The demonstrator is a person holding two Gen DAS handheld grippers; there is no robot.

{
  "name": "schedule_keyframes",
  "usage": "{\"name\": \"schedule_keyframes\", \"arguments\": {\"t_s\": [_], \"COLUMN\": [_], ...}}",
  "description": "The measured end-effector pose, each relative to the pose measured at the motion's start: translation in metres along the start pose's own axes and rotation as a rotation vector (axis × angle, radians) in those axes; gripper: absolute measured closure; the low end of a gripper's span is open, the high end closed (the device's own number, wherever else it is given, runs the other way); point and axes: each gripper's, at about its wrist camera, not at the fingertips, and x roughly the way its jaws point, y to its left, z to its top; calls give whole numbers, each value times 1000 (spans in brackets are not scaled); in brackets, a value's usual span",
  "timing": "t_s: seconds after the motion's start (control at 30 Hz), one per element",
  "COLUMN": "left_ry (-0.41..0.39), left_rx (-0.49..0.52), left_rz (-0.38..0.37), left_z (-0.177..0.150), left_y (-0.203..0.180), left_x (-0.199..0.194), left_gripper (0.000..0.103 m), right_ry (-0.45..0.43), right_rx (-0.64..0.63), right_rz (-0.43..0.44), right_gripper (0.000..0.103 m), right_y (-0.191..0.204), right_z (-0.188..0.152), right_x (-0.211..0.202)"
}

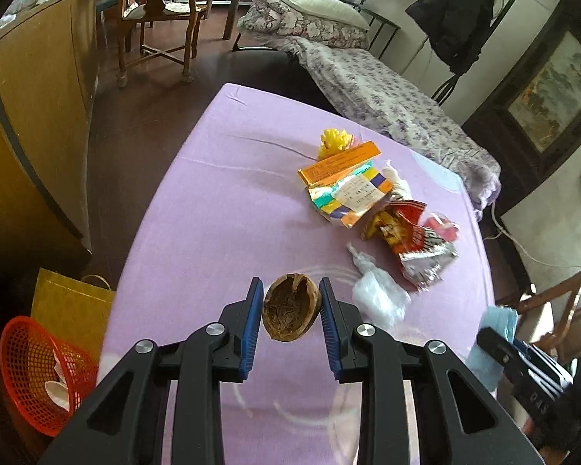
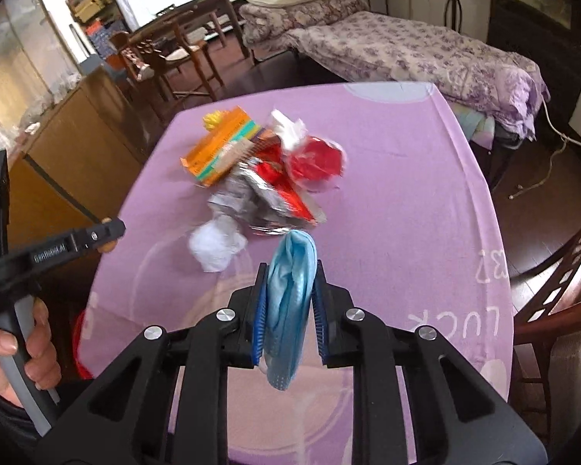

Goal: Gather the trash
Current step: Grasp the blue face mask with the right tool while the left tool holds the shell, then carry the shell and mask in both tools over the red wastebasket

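Note:
My left gripper [image 1: 290, 290] is shut on a brown walnut shell half [image 1: 292, 308], held above the purple tablecloth [image 1: 197, 209]. My right gripper [image 2: 290, 273] is shut on a crumpled blue face mask [image 2: 290, 302] that hangs between the pads. On the table lies a pile of trash: an orange carton [image 1: 341, 164], a flattened colourful box [image 1: 348, 197], a red foil snack wrapper [image 1: 414, 244], a white plastic wad [image 1: 379, 294] and a yellow object [image 1: 335, 139]. The same pile shows in the right wrist view [image 2: 263, 178], with a red plastic piece [image 2: 315, 162].
A red mesh basket [image 1: 38, 368] with white scraps stands on the floor at the table's left, beside a yellow paper bag [image 1: 73, 310]. A wooden cabinet [image 1: 31, 108] is left, a bed [image 1: 387, 89] behind, a chair [image 2: 554, 302] at the right.

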Motion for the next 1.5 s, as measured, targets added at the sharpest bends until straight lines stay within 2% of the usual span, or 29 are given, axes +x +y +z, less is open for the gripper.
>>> {"name": "schedule_keyframes", "arguments": {"t_s": [0.3, 0.57, 0.9, 1.17, 1.5], "left_ry": [-56, -92, -134, -132, -119], "left_rx": [-38, -85, -179, -307, -491], "left_rz": [-35, -19, 12, 92, 234], "left_z": [-12, -23, -40, -71, -118], "left_y": [29, 70, 136, 213, 318], "left_x": [-53, -80, -111, -126, -145], "left_gripper": [74, 74, 74, 74, 74], "right_ry": [-29, -34, 5, 77, 242], "right_rx": [-110, -203, -337, -471, -650], "right_rz": [54, 126, 206, 271, 347], "right_gripper": [81, 80, 80, 80, 80], "right_y": [54, 112, 193, 271, 386], "right_z": [-5, -4, -13, -31, -72], "right_x": [-28, -43, -39, -27, 17]}}
